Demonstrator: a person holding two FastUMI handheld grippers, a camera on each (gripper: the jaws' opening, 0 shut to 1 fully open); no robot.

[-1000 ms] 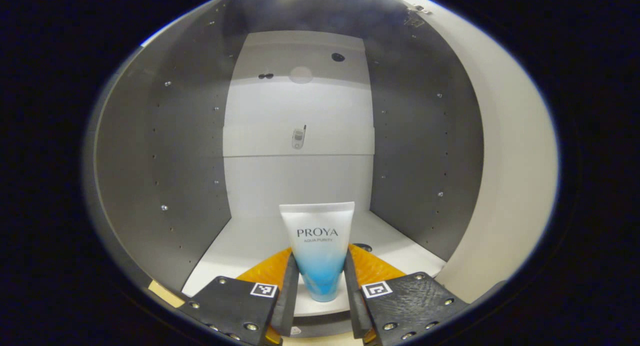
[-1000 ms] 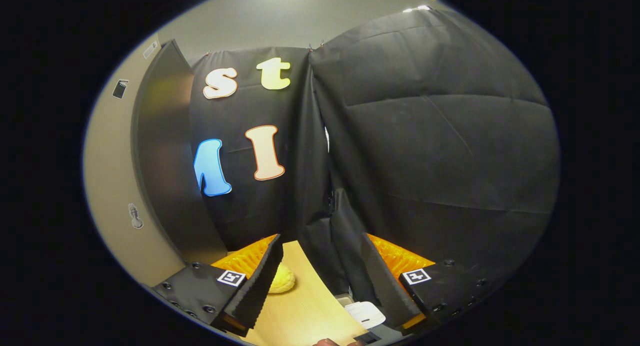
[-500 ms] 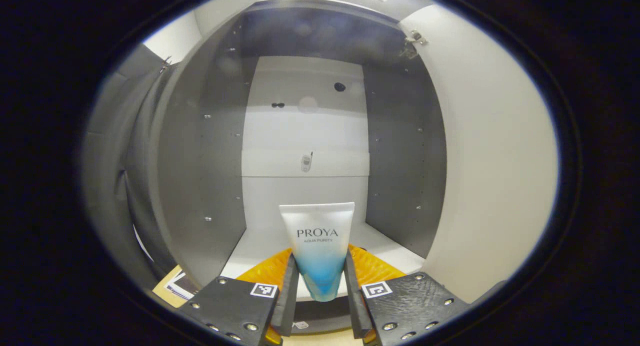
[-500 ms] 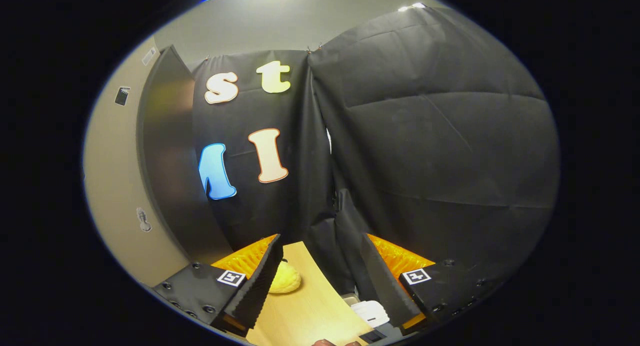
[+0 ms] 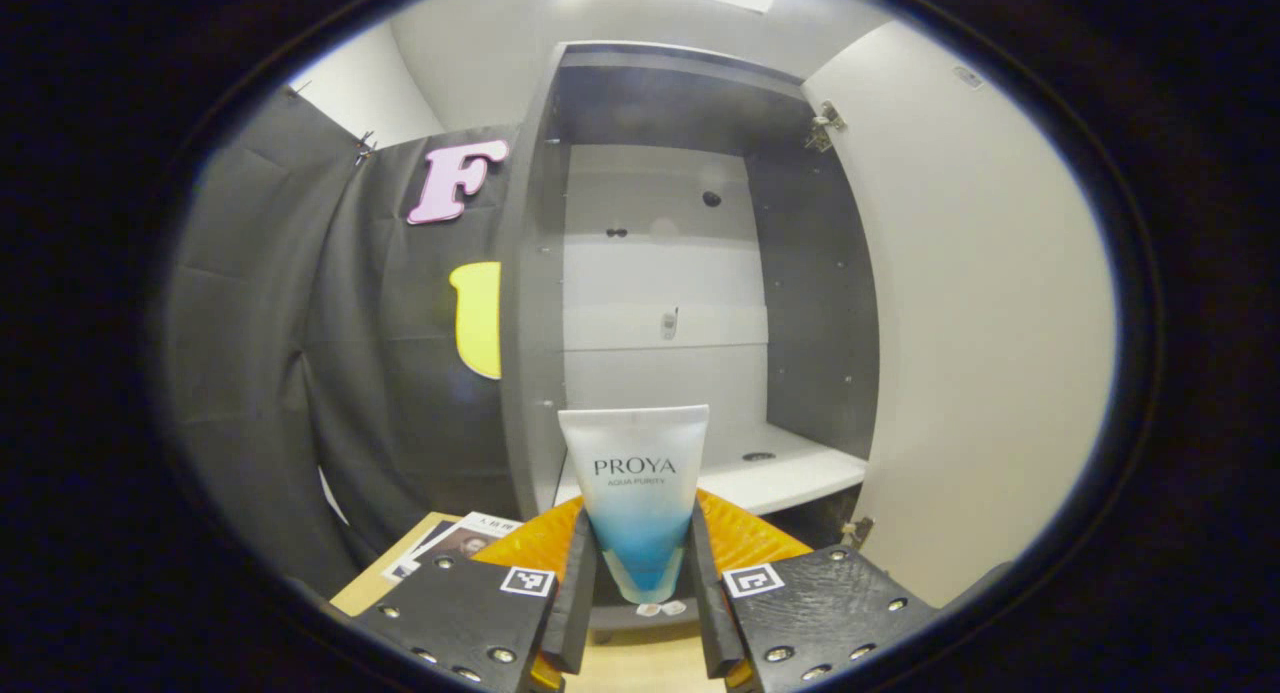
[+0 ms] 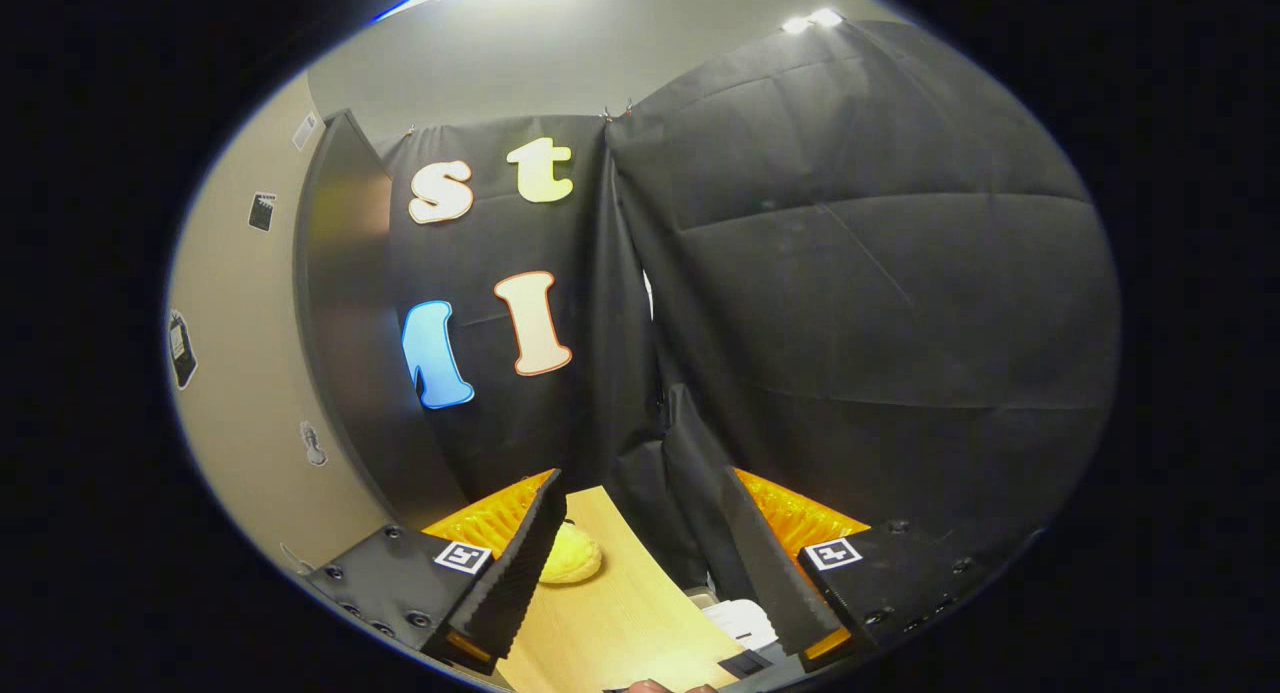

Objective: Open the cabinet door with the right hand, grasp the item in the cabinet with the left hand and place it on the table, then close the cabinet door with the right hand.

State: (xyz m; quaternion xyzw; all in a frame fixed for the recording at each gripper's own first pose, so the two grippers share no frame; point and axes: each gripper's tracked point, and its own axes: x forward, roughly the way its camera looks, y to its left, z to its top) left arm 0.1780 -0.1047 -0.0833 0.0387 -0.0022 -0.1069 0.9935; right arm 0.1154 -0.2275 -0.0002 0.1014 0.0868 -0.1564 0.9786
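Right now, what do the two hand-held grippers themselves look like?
The left hand-held gripper and the right hand-held gripper look alike: black bolted plates beside each finger, a small square black-and-white marker on each plate, and ribbed orange parts behind the fingers.

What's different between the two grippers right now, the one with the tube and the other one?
The left gripper is shut on the tube, holding it upright; the right gripper is open and holds nothing. The left gripper faces the open cabinet; the right gripper faces the black cloth wall over the table. Both carry square printed markers.
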